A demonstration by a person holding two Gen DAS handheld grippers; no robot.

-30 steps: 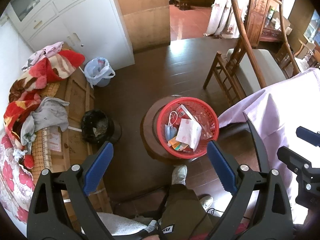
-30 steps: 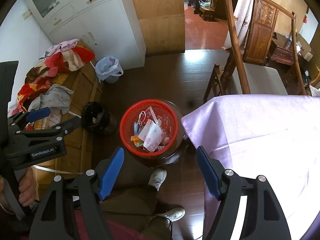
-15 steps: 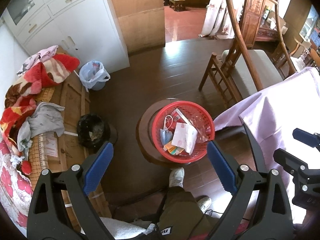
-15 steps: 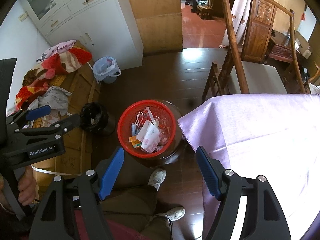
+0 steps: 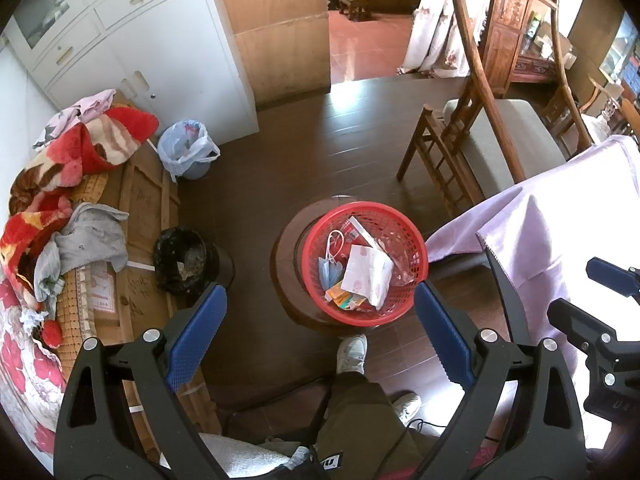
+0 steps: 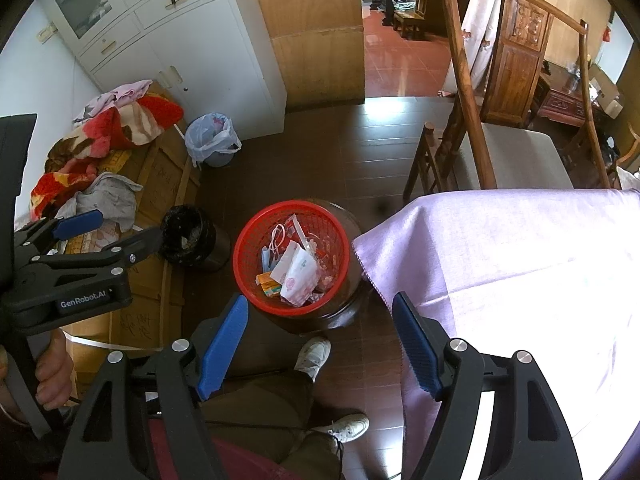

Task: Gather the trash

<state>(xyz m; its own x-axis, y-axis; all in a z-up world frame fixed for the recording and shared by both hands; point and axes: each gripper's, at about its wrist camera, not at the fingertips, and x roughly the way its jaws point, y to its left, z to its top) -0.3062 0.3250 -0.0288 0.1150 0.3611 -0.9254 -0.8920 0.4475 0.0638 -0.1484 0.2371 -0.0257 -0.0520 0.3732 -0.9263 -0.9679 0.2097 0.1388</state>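
Observation:
A red mesh basket [image 5: 360, 207] [image 6: 240, 248] stands on a round dark wooden stool [image 5: 286, 276] on the floor. In it lie a white flowered tissue pack [image 5: 368, 278] [image 6: 298, 274], a blue face mask [image 5: 331, 268], orange wrappers [image 5: 343, 299] and clear plastic scraps. My left gripper [image 5: 320, 290] hangs high above the basket, open and empty. My right gripper [image 6: 320, 299] is also open and empty, above the basket's near side. In the right wrist view the left gripper [image 6: 128, 226] shows at the left, with a hand on its grip.
A table with a purple cloth [image 6: 520, 260] [image 5: 560, 208] fills the right. A black-lined bin [image 5: 186, 260] and a blue bin with a plastic bag [image 5: 188, 152] stand left of the stool. A wooden chair [image 5: 460, 152] is behind. The person's shoes [image 5: 352, 352] are below the stool.
The basket has slid slightly to the left in both views. Both grippers stay open and empty.

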